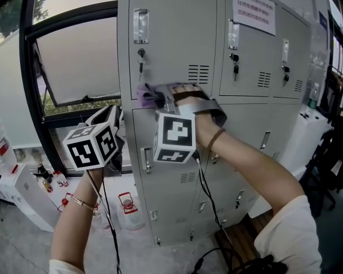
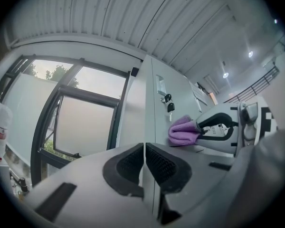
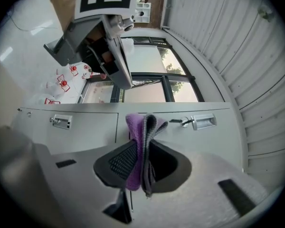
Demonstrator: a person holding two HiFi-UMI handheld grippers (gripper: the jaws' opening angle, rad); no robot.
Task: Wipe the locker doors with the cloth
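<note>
Purple-and-grey cloth (image 3: 141,141) is being clamped between the jaws of the right gripper (image 3: 143,164). Its bunched end is pressing on the grey locker doors (image 1: 166,33), at the seam between an upper door and a lower one, below a key (image 1: 140,55) hanging in its lock. The left gripper (image 2: 145,163) is hovering lower and to the left, near the lockers' side edge, its jaws sitting closed together on nothing. A dark-framed window (image 1: 74,61) is standing left of the lockers, with small bottles (image 1: 47,178), possibly cleaning supplies, sitting beneath it.
</note>
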